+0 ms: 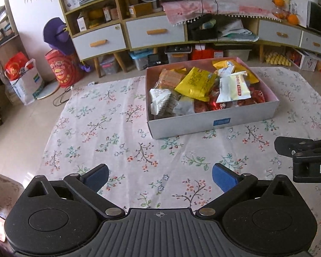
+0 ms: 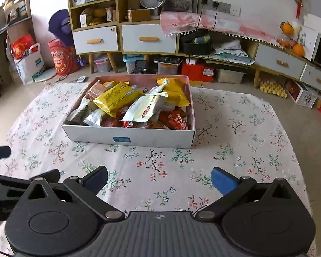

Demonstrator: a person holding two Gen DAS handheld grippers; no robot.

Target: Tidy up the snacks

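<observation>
Left gripper [image 1: 160,176] is hovering low over the floral cloth [image 1: 109,128], fingers spread, holding nothing. It is sitting back from the box [image 1: 214,122], likely staged clear so the load stays in view.

Box is sitting mid-table, well ahead of both grippers, with every snack piled inside and none lying on the cloth. Yellow pack [image 2: 115,98] and white pack [image 2: 143,109] are lying on top, red packs [image 2: 177,121] crowding the near wall; looks loosely heaped rather than sorted.

Right gripper [image 2: 159,178] is also gaping wide and carrying nothing, facing the box.
</observation>
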